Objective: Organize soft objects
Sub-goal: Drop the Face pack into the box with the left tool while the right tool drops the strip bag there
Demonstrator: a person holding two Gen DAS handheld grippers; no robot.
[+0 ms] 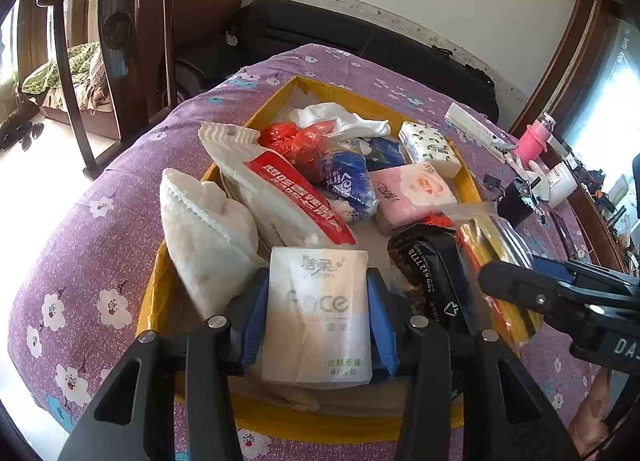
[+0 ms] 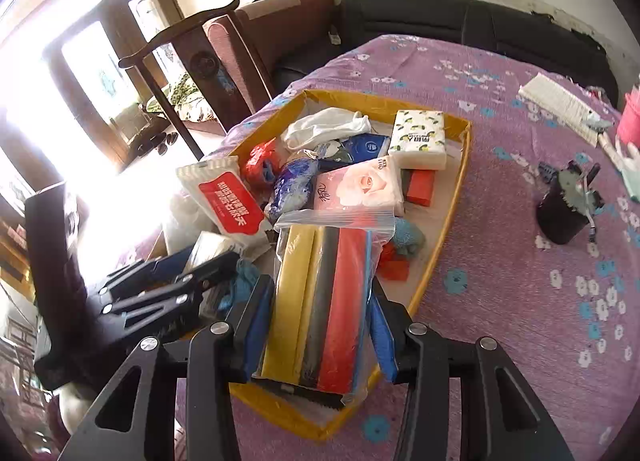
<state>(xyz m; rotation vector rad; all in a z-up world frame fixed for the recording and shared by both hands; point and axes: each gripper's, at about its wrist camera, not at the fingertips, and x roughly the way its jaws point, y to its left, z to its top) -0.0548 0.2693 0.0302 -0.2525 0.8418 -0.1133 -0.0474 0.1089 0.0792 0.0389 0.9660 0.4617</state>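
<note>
A yellow-rimmed box (image 1: 472, 181) on the purple flowered cloth holds several soft packs. My left gripper (image 1: 316, 317) is shut on a white "Face" tissue pack (image 1: 316, 313) over the box's near end. My right gripper (image 2: 320, 313) is shut on a clear zip bag of yellow, grey and red rolls (image 2: 320, 293), held over the box's near right side; it also shows in the left wrist view (image 1: 492, 257). In the box lie a red-labelled wipes pack (image 1: 288, 189), a pink rose tissue pack (image 1: 412, 189), a lemon-print tissue pack (image 1: 430, 147), a blue pack (image 1: 348, 181) and a white cloth (image 1: 340, 117).
A white mask (image 1: 204, 237) leans on the box's left rim. A black pouch (image 1: 432, 269) lies in the box. A dark pen cup (image 2: 564, 209), a white comb (image 2: 560, 105) and a pink bottle (image 1: 532, 139) stand on the cloth to the right. A wooden chair (image 1: 116, 33) stands at the far left.
</note>
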